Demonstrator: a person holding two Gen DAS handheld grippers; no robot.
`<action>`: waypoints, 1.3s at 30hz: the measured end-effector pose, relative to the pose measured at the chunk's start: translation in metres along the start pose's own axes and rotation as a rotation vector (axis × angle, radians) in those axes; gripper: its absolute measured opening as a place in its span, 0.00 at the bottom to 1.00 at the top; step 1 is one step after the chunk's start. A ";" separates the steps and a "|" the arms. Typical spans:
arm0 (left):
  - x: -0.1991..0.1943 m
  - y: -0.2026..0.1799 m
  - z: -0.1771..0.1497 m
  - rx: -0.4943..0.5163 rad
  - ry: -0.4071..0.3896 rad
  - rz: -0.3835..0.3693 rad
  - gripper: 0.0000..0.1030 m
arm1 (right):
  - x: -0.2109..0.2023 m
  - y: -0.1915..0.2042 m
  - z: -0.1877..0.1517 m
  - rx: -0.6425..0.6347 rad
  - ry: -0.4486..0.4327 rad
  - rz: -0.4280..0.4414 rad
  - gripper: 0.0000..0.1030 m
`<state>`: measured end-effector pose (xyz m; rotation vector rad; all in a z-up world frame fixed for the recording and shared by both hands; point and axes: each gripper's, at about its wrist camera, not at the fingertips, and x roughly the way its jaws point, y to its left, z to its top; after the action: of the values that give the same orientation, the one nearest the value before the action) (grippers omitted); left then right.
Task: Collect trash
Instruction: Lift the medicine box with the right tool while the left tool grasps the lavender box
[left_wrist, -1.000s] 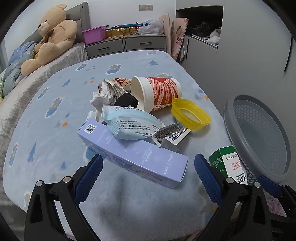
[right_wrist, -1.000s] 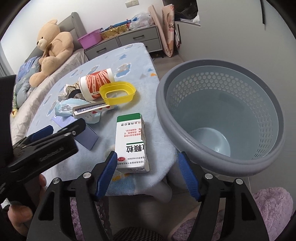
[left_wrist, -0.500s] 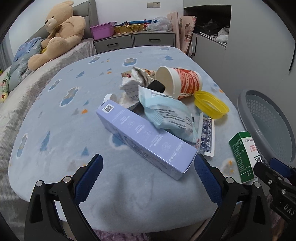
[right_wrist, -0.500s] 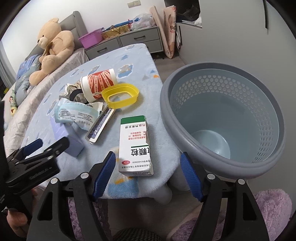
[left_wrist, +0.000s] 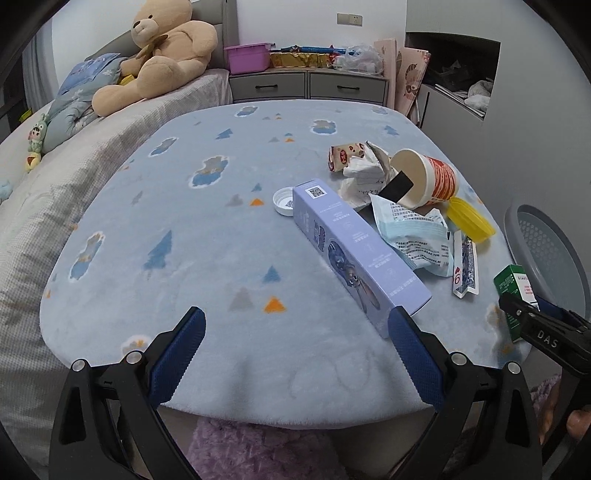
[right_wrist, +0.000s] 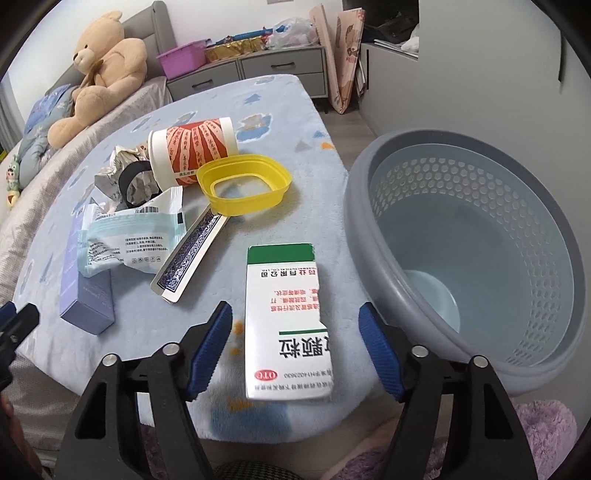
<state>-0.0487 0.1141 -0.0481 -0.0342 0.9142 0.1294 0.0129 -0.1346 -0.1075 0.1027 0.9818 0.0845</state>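
The right gripper (right_wrist: 295, 347) is held low over the near edge of the blanket-covered table (right_wrist: 280, 122), jaws closing, pads not yet pressed on anything. The green-and-white medicine box (right_wrist: 286, 321) is straddled by them: it lies flat, long axis pointing away from the camera, near end at the table edge, just beside the grey perforated bin (right_wrist: 480, 240). The bin looks empty.

The left gripper (left_wrist: 293, 354) is held spread wide above bare blanket, nothing between the pads; the near end of the purple carton (left_wrist: 354, 251) lies just ahead of its right pad.

The remaining trash is piled mid-table: red noodle cup (right_wrist: 195, 147) on its side, yellow plastic lid (right_wrist: 243, 188), pale blue wrapper (right_wrist: 136, 232), playing-card packet (right_wrist: 192, 254), crumpled paper (right_wrist: 122, 173), white bottle cap (left_wrist: 284, 201).

Handling, judged: the medicine box is thin cardboard, probably light and hollow, so it can be crushed by a hard squeeze. Its long side faces are best pinched across the short width, near the middle, for balance. The printed surface may be slightly slick, and the plush blanket gives under it, so the pads should be set low on the sides. A short carry to the bin is expected.
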 end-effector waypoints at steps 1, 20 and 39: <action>0.000 0.001 0.002 -0.003 0.001 -0.006 0.92 | 0.001 0.001 0.000 -0.004 0.002 -0.008 0.55; 0.042 -0.034 0.018 0.022 0.075 -0.079 0.92 | -0.019 -0.001 -0.002 0.021 -0.024 0.016 0.35; 0.057 0.012 0.040 -0.054 0.064 -0.025 0.92 | -0.022 0.006 0.000 0.018 -0.025 0.038 0.35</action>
<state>0.0161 0.1353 -0.0686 -0.1001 0.9742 0.1301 0.0007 -0.1315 -0.0881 0.1387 0.9555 0.1090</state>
